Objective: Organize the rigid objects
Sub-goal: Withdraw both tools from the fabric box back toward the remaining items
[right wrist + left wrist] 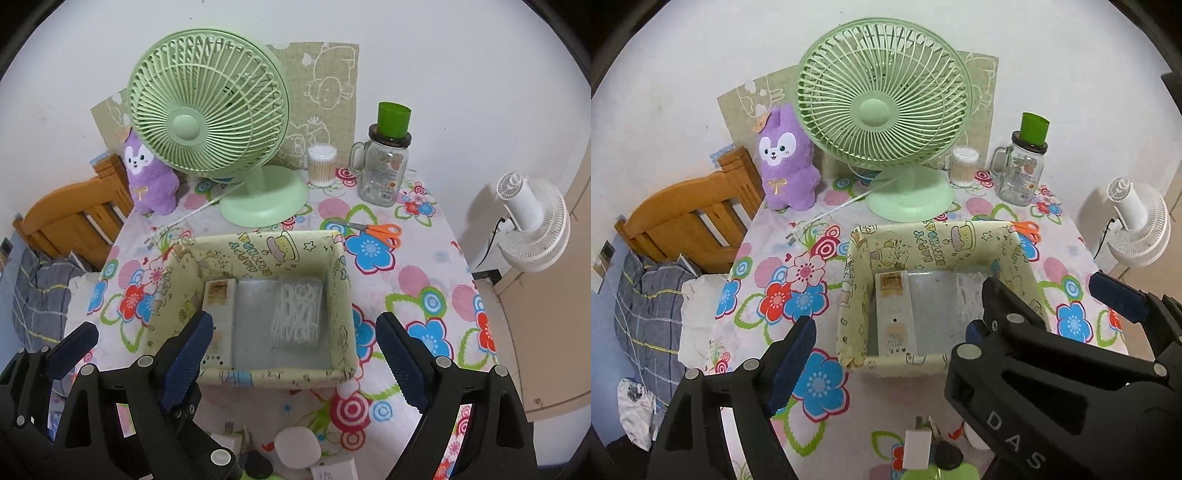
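Hand-held grippers [890, 354] [295, 354] open over box [334, 258]; fan [207, 122] behind

Black claw [295, 354] arms, blue ribbed pads [400, 363], silver screws.

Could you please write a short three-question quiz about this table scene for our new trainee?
1. True or false: both the left gripper and the right gripper hold something.
2. What stands on the lid of the glass jar? A) green cup B) scissors C) plush toy
3. Fill in: inside the box, the long white carton lies along its ___ wall as the right wrist view shows it.

Key: 1 false, both are open and empty; 2 A, the green cup; 3 left.
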`<action>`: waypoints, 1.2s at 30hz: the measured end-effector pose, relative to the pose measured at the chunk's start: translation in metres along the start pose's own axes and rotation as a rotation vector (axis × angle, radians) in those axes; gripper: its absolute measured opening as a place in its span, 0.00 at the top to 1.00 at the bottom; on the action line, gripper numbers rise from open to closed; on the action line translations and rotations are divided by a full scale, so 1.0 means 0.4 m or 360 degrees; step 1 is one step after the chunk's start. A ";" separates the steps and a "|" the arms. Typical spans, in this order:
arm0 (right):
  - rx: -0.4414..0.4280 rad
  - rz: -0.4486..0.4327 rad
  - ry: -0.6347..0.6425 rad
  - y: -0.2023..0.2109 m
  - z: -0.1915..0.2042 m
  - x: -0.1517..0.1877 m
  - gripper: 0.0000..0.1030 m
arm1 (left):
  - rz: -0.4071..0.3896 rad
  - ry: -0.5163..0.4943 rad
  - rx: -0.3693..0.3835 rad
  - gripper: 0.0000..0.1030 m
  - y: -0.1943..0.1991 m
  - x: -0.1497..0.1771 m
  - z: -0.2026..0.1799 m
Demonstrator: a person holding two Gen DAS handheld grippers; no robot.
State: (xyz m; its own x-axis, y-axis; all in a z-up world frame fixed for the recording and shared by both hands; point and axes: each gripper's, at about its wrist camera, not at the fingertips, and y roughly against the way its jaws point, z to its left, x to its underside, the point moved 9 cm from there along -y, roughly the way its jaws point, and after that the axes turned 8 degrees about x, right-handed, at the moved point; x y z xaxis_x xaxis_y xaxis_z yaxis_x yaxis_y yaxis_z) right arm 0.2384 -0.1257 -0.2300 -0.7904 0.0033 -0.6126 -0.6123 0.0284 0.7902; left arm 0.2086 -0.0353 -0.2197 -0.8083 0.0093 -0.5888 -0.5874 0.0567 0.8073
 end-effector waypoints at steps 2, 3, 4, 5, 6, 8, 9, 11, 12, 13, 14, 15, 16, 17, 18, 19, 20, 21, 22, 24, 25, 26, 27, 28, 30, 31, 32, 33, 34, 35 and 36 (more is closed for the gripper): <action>-0.0009 0.0003 0.0005 0.017 0.001 0.010 0.10 | 0.0005 -0.0009 0.0019 0.16 0.016 0.011 -0.004; -0.0013 0.0004 0.0006 0.024 0.001 0.015 0.10 | 0.0006 -0.0017 0.0027 0.15 0.024 0.017 -0.007; -0.0014 0.0003 0.0006 0.034 0.000 0.021 0.10 | 0.0006 -0.0024 0.0030 0.14 0.032 0.022 -0.008; -0.0011 0.0001 0.0001 0.047 -0.003 0.029 0.10 | 0.0004 -0.0032 0.0032 0.14 0.043 0.029 -0.010; -0.0011 -0.0001 -0.0002 0.054 -0.004 0.034 0.10 | 0.0003 -0.0039 0.0035 0.13 0.051 0.033 -0.012; -0.0012 -0.0006 -0.0005 0.071 -0.007 0.046 0.10 | 0.0000 -0.0049 0.0047 0.12 0.067 0.043 -0.018; -0.0009 -0.0010 -0.0004 0.080 -0.009 0.051 0.09 | -0.0001 -0.0053 0.0054 0.11 0.073 0.048 -0.020; -0.0006 -0.0022 0.0009 0.096 -0.010 0.058 0.09 | -0.0007 -0.0062 0.0077 0.09 0.087 0.060 -0.026; -0.0001 -0.0028 0.0021 0.105 -0.011 0.064 0.09 | -0.0009 -0.0067 0.0088 0.08 0.092 0.065 -0.030; 0.0002 -0.0038 0.0032 0.113 -0.012 0.069 0.09 | -0.0011 -0.0071 0.0100 0.08 0.096 0.071 -0.033; 0.0008 -0.0051 0.0041 0.120 -0.013 0.074 0.09 | -0.0012 -0.0075 0.0117 0.07 0.100 0.080 -0.037; 0.0020 -0.0063 0.0056 0.129 -0.014 0.082 0.09 | -0.0006 -0.0075 0.0130 0.07 0.103 0.087 -0.039; 0.0025 -0.0063 0.0062 0.132 -0.015 0.088 0.09 | -0.0003 -0.0077 0.0139 0.06 0.106 0.094 -0.041; 0.0029 -0.0064 0.0070 0.136 -0.017 0.094 0.09 | 0.0001 -0.0081 0.0148 0.06 0.109 0.102 -0.043; 0.0034 -0.0069 0.0075 0.143 -0.019 0.104 0.09 | 0.0003 -0.0087 0.0155 0.06 0.113 0.110 -0.046; 0.0036 -0.0071 0.0075 0.146 -0.020 0.110 0.09 | 0.0001 -0.0094 0.0165 0.06 0.117 0.119 -0.051; 0.0037 -0.0074 0.0074 0.151 -0.022 0.119 0.09 | 0.0001 -0.0100 0.0172 0.06 0.121 0.127 -0.054; 0.0041 -0.0077 0.0070 0.157 -0.025 0.129 0.09 | 0.0002 -0.0106 0.0178 0.06 0.124 0.134 -0.057; 0.0040 -0.0077 0.0067 0.159 -0.026 0.133 0.09 | -0.0001 -0.0109 0.0183 0.06 0.126 0.139 -0.060; 0.0042 -0.0083 0.0070 0.164 -0.029 0.150 0.09 | 0.0003 -0.0119 0.0202 0.06 0.128 0.154 -0.064; 0.0049 -0.0079 0.0081 0.166 -0.028 0.160 0.09 | 0.0011 -0.0118 0.0214 0.06 0.127 0.163 -0.065; 0.0050 -0.0079 0.0088 0.167 -0.027 0.165 0.09 | 0.0017 -0.0119 0.0235 0.06 0.127 0.174 -0.067; 0.0049 -0.0081 0.0098 0.169 -0.026 0.174 0.09 | 0.0020 -0.0120 0.0247 0.06 0.128 0.182 -0.069; 0.0053 -0.0078 0.0102 0.170 -0.027 0.182 0.09 | 0.0025 -0.0123 0.0259 0.06 0.128 0.192 -0.072; 0.0055 -0.0079 0.0094 0.172 -0.029 0.197 0.09 | 0.0030 -0.0136 0.0278 0.06 0.127 0.203 -0.077; 0.0055 -0.0078 0.0087 0.172 -0.031 0.203 0.09 | 0.0037 -0.0149 0.0285 0.06 0.126 0.209 -0.081; 0.0053 -0.0074 0.0081 0.171 -0.033 0.209 0.09 | 0.0037 -0.0158 0.0286 0.06 0.126 0.214 -0.083; 0.0052 -0.0071 0.0075 0.170 -0.034 0.214 0.09 | 0.0039 -0.0165 0.0287 0.06 0.126 0.217 -0.085; 0.0053 -0.0072 0.0070 0.171 -0.035 0.219 0.09 | 0.0039 -0.0174 0.0289 0.06 0.127 0.220 -0.087; 0.0048 -0.0077 0.0067 0.172 -0.034 0.223 0.09 | 0.0037 -0.0180 0.0291 0.06 0.128 0.224 -0.087; 0.0044 -0.0082 0.0067 0.173 -0.034 0.226 0.09 | 0.0036 -0.0185 0.0292 0.06 0.128 0.227 -0.087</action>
State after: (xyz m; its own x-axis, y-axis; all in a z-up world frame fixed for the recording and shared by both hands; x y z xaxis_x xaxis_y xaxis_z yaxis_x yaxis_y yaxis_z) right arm 0.1245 -0.1369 -0.2304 -0.7583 -0.0410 -0.6506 -0.6519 0.0550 0.7563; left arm 0.1040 -0.0664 -0.2304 -0.8047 0.1274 -0.5798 -0.5432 0.2359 0.8058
